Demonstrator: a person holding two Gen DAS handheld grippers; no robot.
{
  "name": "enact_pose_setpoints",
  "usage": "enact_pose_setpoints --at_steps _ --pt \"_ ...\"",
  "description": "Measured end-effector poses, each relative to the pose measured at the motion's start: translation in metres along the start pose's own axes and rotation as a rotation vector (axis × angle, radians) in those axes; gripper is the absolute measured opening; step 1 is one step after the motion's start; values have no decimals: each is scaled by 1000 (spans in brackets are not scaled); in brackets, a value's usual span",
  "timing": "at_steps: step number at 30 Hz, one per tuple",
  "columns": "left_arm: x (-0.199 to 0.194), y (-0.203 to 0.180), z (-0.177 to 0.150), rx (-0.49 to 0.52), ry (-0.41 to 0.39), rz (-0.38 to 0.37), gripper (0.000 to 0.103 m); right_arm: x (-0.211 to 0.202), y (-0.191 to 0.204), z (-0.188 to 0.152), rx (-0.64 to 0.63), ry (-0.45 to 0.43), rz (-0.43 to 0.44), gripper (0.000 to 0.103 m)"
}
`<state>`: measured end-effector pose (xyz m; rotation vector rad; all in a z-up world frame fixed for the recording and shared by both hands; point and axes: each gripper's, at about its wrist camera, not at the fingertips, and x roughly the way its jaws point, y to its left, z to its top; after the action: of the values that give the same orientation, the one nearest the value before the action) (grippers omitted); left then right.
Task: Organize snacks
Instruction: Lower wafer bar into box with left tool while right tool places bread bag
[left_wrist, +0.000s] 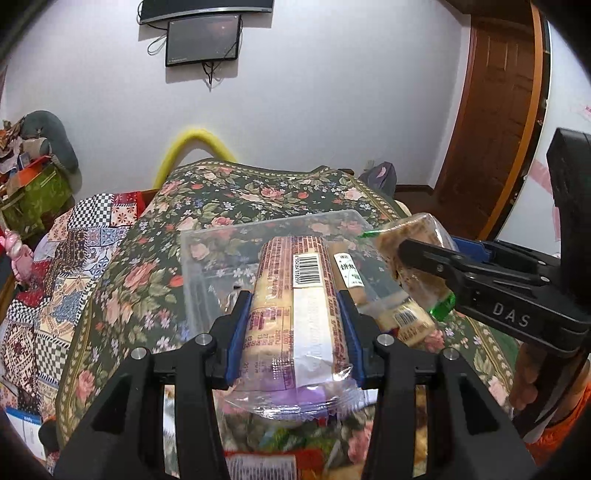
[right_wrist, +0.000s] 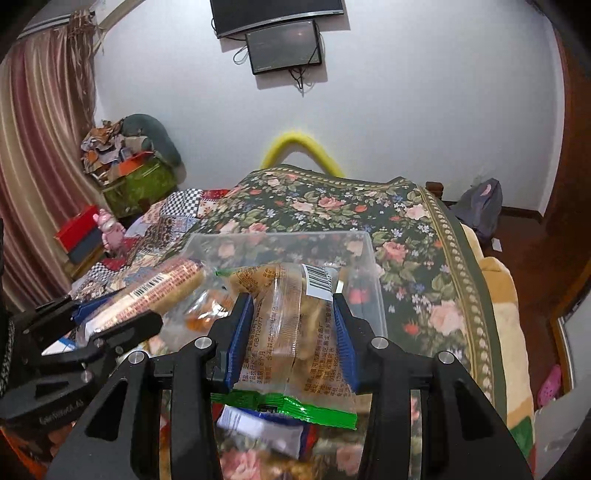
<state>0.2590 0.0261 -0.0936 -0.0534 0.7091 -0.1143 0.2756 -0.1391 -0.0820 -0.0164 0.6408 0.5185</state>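
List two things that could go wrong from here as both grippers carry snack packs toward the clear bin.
The left gripper and right gripper hold packs close together; they may collide over the clear bin. The green-edged pack is gripped through loose wrapper and might slip.

Both wrist views face the clear bin (left_wrist: 258, 229) closely
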Motion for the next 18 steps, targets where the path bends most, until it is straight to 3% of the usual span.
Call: enact_pose_setpoints --at_steps 5,18 --pt "34 6 8 -15 39 1 45 22 -5 9 14 13 -13 39" --pt "99 21 11 -60 157 25 45 77 -10 0 -10 143 -15 39"
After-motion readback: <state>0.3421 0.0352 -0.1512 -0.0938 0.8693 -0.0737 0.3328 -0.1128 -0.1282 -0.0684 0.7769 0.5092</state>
